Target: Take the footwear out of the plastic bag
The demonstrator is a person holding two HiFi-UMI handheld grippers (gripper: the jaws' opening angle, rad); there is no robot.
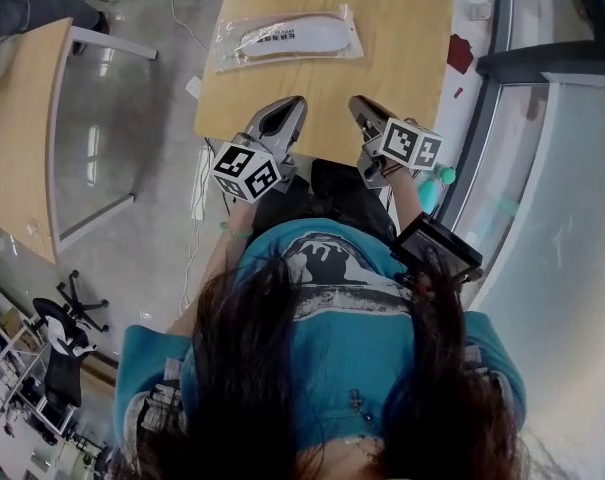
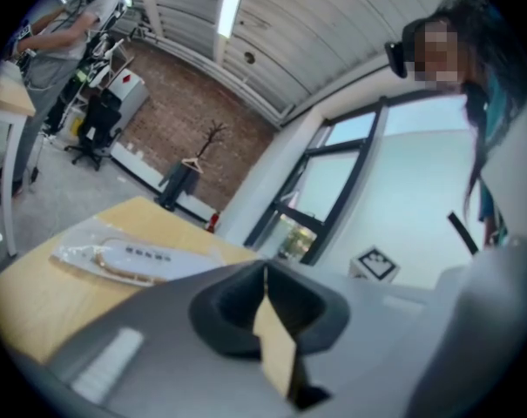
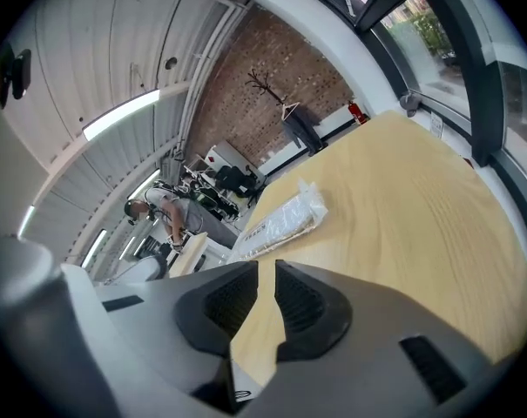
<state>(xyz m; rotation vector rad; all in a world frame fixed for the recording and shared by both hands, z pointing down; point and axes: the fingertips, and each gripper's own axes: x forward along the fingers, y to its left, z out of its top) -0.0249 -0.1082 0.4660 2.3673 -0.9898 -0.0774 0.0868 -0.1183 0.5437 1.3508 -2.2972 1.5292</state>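
We keep our left gripper (image 1: 290,106) closed and right gripper (image 1: 360,106) barely parted, both empty, near us; the slipper (image 1: 294,36) lies bagged (image 1: 230,46) far across the table (image 1: 407,58).

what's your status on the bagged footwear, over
Left tongs shut, right tongs a slit apart, both empty, at near edge of table. Footwear inside plastic bag at far edge, untouched. Only bare wood between.

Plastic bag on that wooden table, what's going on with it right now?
Neither gripper touches it. The plastic bag, with white footwear inside, lies at the far side of the wooden table. A person holds the left gripper and right gripper over the near edge, both empty: the left shut, the right with a narrow gap.
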